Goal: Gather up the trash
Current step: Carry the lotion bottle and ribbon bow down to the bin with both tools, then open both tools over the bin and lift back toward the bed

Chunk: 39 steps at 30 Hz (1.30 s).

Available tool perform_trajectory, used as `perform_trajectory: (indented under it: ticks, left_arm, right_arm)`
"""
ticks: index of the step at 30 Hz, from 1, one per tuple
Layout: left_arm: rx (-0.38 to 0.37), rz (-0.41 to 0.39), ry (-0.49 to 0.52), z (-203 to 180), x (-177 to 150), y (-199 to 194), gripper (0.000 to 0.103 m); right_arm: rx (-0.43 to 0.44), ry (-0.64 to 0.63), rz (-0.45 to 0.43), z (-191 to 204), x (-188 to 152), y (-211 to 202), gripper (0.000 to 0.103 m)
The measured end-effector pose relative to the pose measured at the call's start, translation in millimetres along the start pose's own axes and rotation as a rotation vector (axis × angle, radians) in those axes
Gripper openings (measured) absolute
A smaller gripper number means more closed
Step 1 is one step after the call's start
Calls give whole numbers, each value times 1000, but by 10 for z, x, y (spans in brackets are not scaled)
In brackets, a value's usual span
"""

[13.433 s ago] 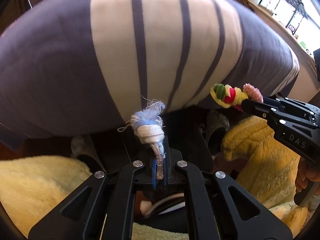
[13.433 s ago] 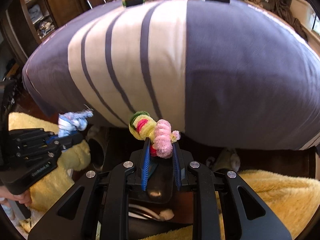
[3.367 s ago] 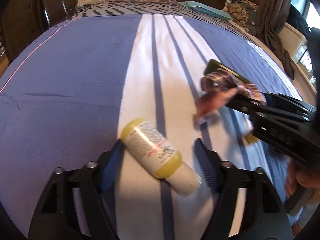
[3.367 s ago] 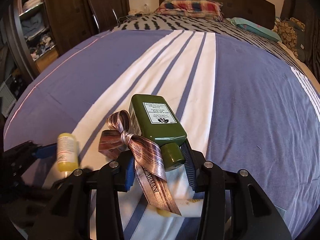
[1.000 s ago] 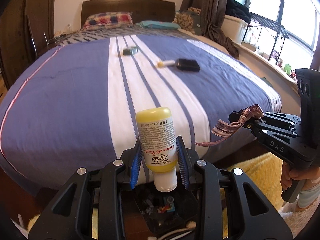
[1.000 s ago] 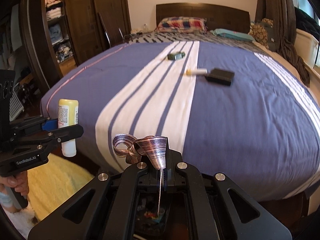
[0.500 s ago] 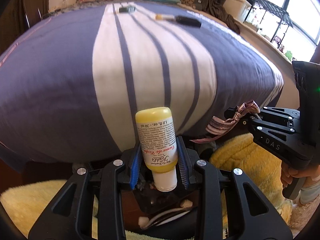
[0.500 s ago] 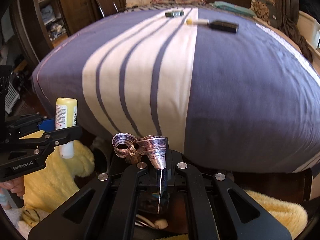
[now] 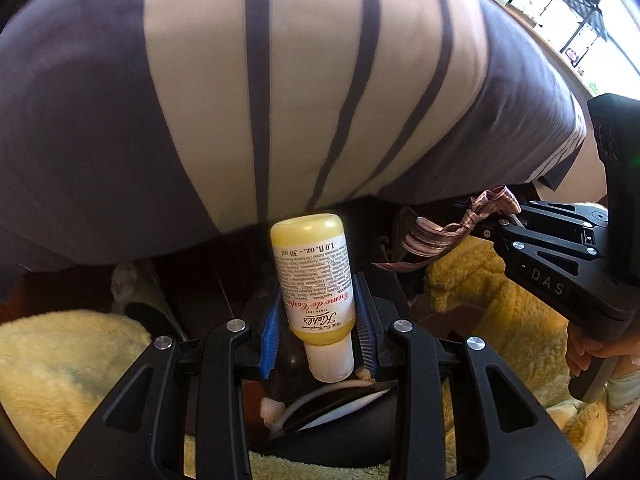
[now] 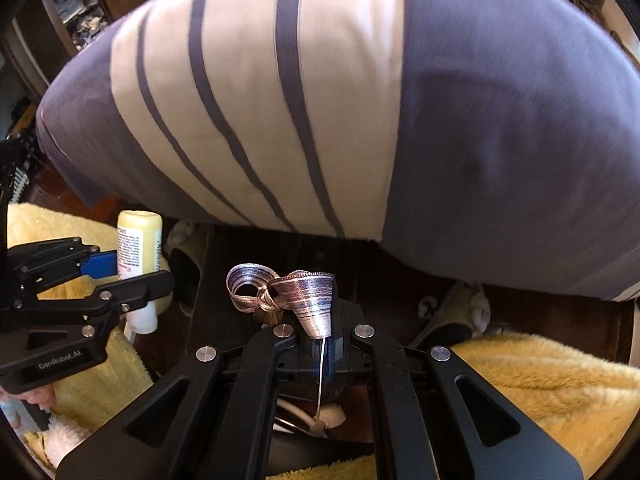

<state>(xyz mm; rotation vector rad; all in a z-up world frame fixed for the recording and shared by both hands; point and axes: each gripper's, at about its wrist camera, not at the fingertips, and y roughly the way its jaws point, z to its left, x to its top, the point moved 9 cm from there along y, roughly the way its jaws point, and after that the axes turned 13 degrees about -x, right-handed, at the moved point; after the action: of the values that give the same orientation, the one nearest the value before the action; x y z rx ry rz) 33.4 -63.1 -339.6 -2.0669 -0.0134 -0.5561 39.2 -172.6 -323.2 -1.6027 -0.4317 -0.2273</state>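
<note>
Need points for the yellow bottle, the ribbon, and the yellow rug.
yellow bottle (image 9: 310, 276), left wrist view, on the printed label mid-body.
ribbon (image 10: 310, 300), right wrist view, on the wide flared tail above the pinch.
yellow rug (image 10: 532, 376), right wrist view, on the fuzzy pile at lower right.

Blown-out window (image 9: 600, 20) daylight upper right, blurred bedspread (image 9: 200, 80), dark fisheye corners.

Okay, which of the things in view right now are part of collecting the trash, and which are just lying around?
Part of the job:
bottle, held in the left gripper
ribbon, held in the right gripper

Just lying about:
bed
yellow rug
slipper
</note>
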Motion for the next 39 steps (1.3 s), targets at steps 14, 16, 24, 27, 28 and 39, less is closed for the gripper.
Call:
perform_trajectory:
  ticks: [14, 16, 24, 27, 28, 39]
  left_arm:
    - [-43, 148, -68, 150, -220, 433, 31]
    - [-41, 152, -75, 167, -225, 442, 31]
    - [-7, 151, -81, 222, -231, 404, 40]
    - [14, 145, -72, 215, -218, 365, 50]
    - [26, 141, -68, 215, -211, 339, 55]
    - [96, 61, -11, 166, -26, -33, 95]
  right_arm:
    - [58, 31, 143, 116, -51, 448, 7]
    - [63, 23, 156, 162, -62, 478, 7]
    - [88, 49, 172, 190, -20, 485, 34]
    - [93, 65, 157, 177, 8, 450, 49]
    - [93, 70, 153, 166, 18, 434, 51]
    - [31, 134, 9, -117, 280, 11, 99]
